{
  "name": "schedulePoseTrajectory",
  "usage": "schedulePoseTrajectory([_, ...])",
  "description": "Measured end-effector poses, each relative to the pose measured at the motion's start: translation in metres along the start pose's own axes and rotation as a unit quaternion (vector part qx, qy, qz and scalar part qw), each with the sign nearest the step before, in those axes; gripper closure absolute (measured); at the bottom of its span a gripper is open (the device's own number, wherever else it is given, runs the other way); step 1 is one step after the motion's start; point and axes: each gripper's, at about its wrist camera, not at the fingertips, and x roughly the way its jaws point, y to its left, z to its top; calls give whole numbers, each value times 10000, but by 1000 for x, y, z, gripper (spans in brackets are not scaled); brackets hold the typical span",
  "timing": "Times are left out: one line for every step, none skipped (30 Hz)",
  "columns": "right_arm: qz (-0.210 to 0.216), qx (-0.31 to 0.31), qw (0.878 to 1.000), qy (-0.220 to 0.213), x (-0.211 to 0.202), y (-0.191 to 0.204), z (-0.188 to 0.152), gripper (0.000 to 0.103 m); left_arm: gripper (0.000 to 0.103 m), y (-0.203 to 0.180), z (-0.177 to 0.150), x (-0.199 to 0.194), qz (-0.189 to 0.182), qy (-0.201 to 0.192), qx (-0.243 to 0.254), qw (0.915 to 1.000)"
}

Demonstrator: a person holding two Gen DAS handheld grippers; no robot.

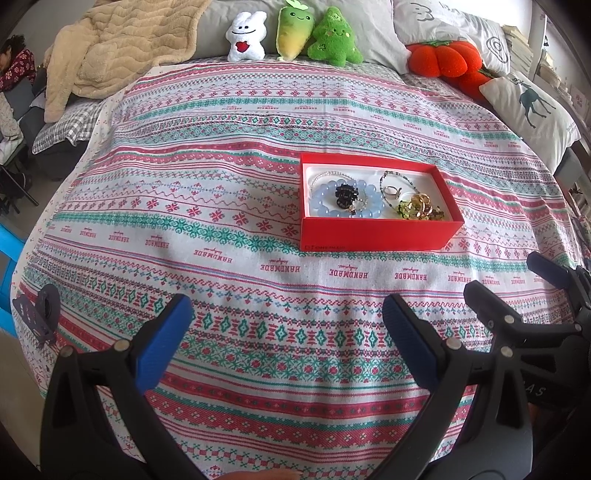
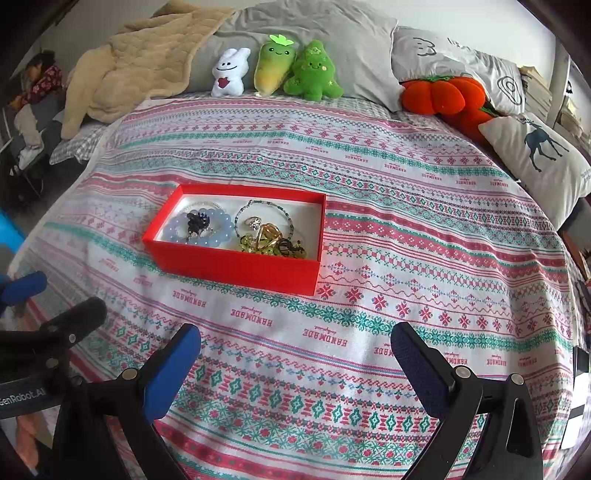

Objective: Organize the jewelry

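A red box (image 1: 373, 232) (image 2: 236, 267) lies on the patterned bedspread. Inside are a light blue bead bracelet (image 1: 327, 199) (image 2: 177, 230), a black hair clip (image 1: 345, 194) (image 2: 197, 221), a ring (image 1: 391, 191) (image 2: 254, 222), a thin beaded bracelet (image 1: 404, 177) (image 2: 284, 214) and a pile of green and amber pieces (image 1: 421, 208) (image 2: 273, 243). My left gripper (image 1: 288, 314) is open and empty, held short of the box. My right gripper (image 2: 295, 343) is open and empty, also short of it. Each gripper shows at the other view's edge: the right (image 1: 517, 288), the left (image 2: 55, 295).
Plush toys (image 1: 291, 33) (image 2: 275, 68) and grey pillows (image 2: 325, 33) line the bed's head. An orange plush (image 1: 443, 55) (image 2: 436, 92) and a deer pillow (image 1: 532, 107) (image 2: 543, 155) lie at right. A beige blanket (image 1: 122, 48) (image 2: 140, 62) is heaped at left.
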Motion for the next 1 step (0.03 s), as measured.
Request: schedulePoseTrajectory([0,0,10000,3,0,0,0,0,1,0,0,0,0,-4,2,10000])
